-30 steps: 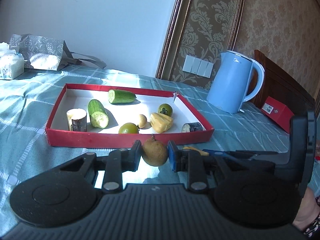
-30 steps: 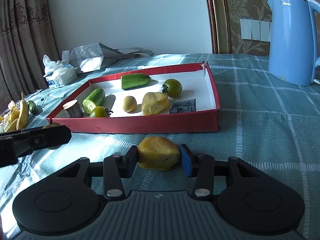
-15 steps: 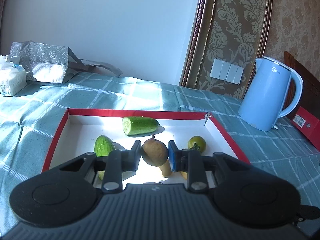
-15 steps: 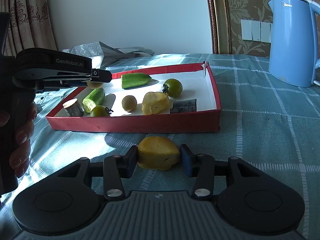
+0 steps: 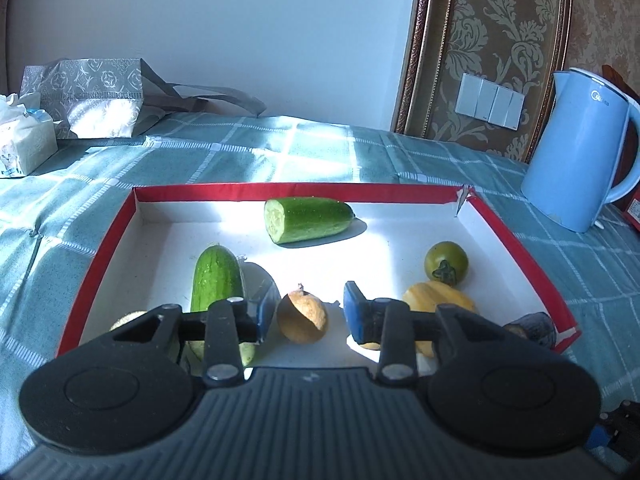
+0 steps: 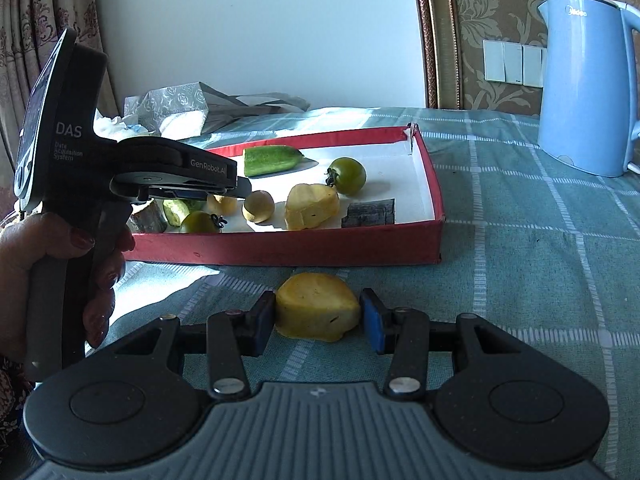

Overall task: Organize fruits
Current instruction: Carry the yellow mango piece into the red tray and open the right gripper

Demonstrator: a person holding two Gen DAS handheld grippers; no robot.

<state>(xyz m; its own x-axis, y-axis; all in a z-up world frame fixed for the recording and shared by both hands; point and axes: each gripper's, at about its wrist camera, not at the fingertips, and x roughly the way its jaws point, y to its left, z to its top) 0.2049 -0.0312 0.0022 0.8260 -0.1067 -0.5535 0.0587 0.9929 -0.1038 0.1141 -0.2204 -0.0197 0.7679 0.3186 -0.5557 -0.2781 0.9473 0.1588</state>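
Note:
The red tray [image 5: 104,256] with a white floor holds two cucumber halves [image 5: 308,218], green tomatoes [image 5: 446,260], a yellow fruit piece [image 5: 438,298] and a dark block [image 5: 536,326]. My left gripper [image 5: 310,314] is over the tray and its jaws are opening. A round brown fruit [image 5: 302,320] sits between them with a gap on each side. In the right wrist view that left gripper [image 6: 230,190] reaches into the tray [image 6: 280,248] above the brown fruit [image 6: 222,203]. My right gripper [image 6: 318,322] stays in front of the tray, shut on a yellow fruit piece [image 6: 316,306].
A blue kettle [image 5: 576,152] stands right of the tray on the checked teal cloth. At the back left lie a grey patterned bag [image 5: 88,96] and a tissue box [image 5: 24,144]. A person's hand [image 6: 24,264] grips the left gripper's handle.
The left gripper carried the brown fruit from in front of the tray to over its floor, and its jaws have parted from the fruit. The right gripper has not moved.

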